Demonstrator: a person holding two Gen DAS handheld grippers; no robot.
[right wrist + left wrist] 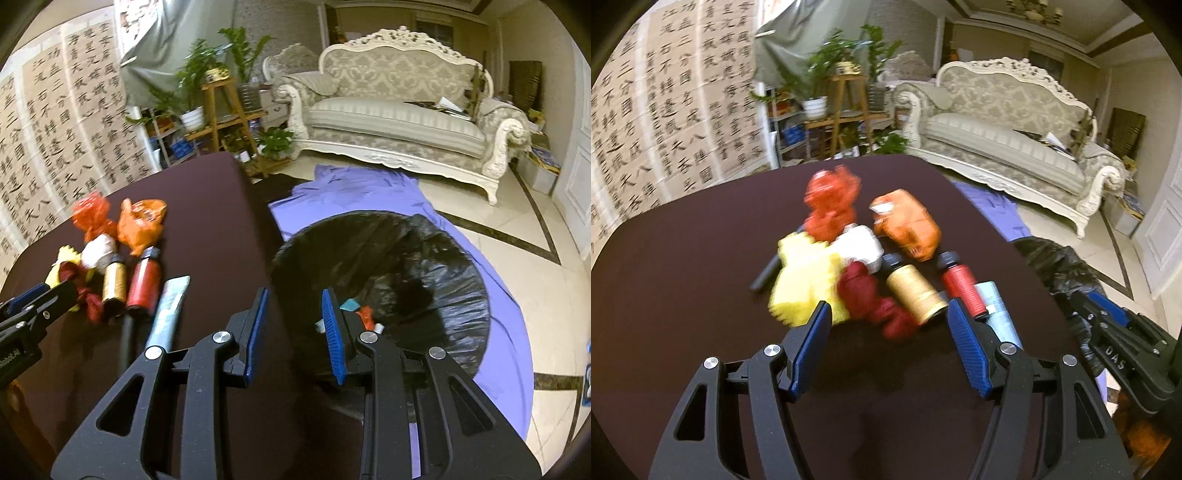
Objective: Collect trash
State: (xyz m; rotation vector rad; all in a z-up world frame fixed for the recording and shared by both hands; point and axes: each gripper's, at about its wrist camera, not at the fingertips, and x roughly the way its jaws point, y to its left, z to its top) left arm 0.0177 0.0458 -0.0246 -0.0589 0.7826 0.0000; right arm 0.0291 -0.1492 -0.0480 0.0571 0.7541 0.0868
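Note:
A heap of trash lies on the dark table [683, 266]: a yellow crumpled wad [805, 280], a dark red wad [871, 299], a white wad [858, 247], an orange-red wad [831, 206], an orange bag [905, 225], a gold bottle [916, 291], a red bottle [960, 280] and a pale blue tube [997, 306]. My left gripper [886, 314] is open, just short of the dark red wad. My right gripper [293, 299] is open and empty at the table's edge, over the rim of the black-lined bin [406, 258], which holds a few scraps.
A black stick [764, 277] lies under the heap. A purple cloth [351, 184] is spread on the floor under the bin. A cream sofa [399, 118] and a wooden plant stand [221, 110] stand beyond the table. The right gripper also shows in the left wrist view [1108, 325].

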